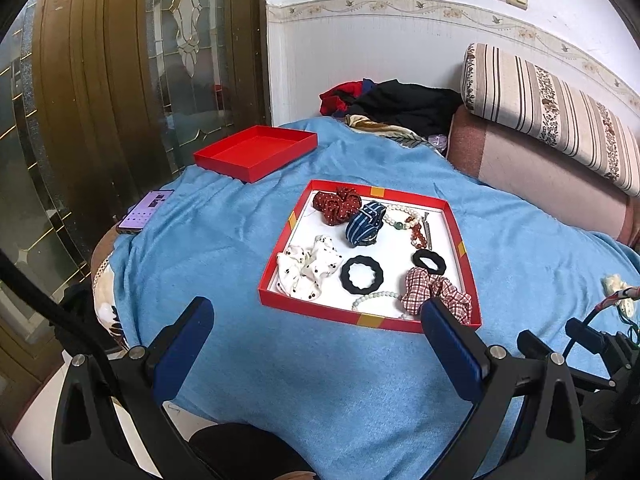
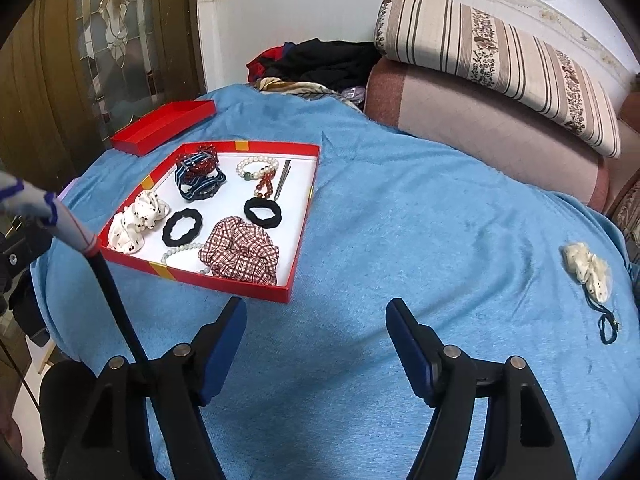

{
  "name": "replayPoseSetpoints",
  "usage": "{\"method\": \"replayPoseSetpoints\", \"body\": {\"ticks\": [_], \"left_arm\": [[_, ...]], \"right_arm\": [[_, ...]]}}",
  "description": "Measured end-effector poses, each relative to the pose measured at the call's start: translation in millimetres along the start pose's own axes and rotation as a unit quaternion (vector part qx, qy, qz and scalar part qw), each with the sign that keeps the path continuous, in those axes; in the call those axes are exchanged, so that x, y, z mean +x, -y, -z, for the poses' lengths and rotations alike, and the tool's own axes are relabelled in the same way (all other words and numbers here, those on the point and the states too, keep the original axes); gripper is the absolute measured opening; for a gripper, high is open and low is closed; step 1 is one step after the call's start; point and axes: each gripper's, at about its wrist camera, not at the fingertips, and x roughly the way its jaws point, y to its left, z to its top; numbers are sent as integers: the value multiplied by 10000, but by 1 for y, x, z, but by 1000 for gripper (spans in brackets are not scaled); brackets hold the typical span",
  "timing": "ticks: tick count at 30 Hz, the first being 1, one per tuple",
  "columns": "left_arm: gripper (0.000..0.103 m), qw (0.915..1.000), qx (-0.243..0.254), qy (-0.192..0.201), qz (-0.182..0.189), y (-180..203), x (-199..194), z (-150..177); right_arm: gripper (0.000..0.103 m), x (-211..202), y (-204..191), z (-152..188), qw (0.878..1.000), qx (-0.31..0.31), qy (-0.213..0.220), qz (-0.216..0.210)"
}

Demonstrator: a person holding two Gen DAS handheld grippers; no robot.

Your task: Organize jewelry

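Both grippers, left gripper (image 1: 316, 326) and right gripper (image 2: 316, 320), gape empty, and the cream scrunchie (image 2: 588, 266) left on the blue blanket (image 2: 400, 208) looks soft, light, best pinched across its bunched fabric.

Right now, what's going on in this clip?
A person holds two grippers over a blue blanket. Both the left gripper and the right gripper are open and empty. Most pieces already lie in the red tray: scrunchies, black hair ties, bead bracelets. A cream scrunchie and a dark cord still lie outside it.
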Motion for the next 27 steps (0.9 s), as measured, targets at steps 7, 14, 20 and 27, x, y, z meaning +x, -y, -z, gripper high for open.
{"method": "replayPoseSetpoints", "body": {"ticks": [7,14,20,27], "left_arm": [[103,10000,44,-38,19,1,0,4],[103,9997,142,-188,88,6,6,10],[103,9994,177,-279,130,8,10,13],[103,9988,174,-408,208,9,15,17]], "right_arm": [[78,-3,1,1,10000,19,60,56],[79,-2,4,4,9999,83,25,102],[80,-2,5,6,9998,143,-13,124],[81,-1,6,7,9998,138,-38,133]]}}
